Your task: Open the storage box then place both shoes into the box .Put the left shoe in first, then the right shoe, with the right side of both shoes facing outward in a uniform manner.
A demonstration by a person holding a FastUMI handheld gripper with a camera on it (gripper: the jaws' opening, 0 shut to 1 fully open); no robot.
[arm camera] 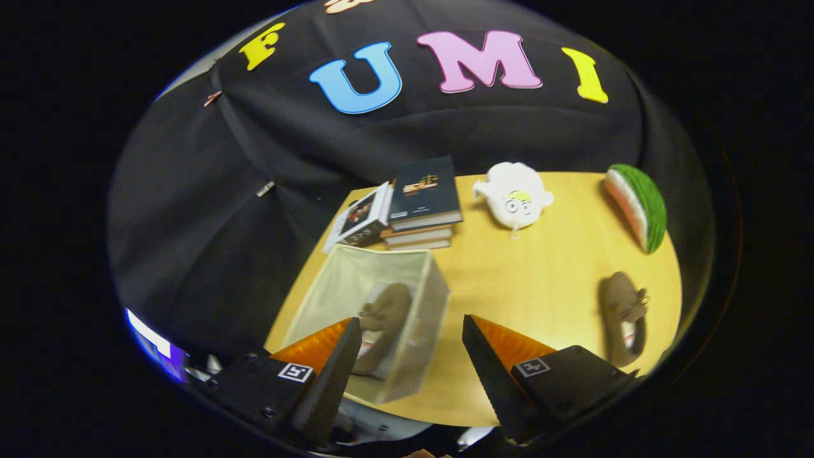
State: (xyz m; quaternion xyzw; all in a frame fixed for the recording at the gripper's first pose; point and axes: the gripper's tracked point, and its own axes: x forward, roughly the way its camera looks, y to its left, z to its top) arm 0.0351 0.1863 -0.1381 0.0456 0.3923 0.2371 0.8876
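Note:
An open beige storage box (416, 286) stands on the wooden table (528, 280), just ahead of my left finger. One brown shoe (385, 321) lies inside it, partly hidden behind that finger. The second brown shoe (624, 315) lies on the table beyond my right finger, off to the right. My gripper (412, 356) hangs above the table's near edge, open, with nothing between its fingers; the box's near right corner sits in the gap.
A stack of books (423, 203) stands at the table's far left, behind the box. A white plush toy (515, 194) lies at the back middle and a watermelon-slice plush (639, 207) at the far right. Bare wood lies between box and loose shoe.

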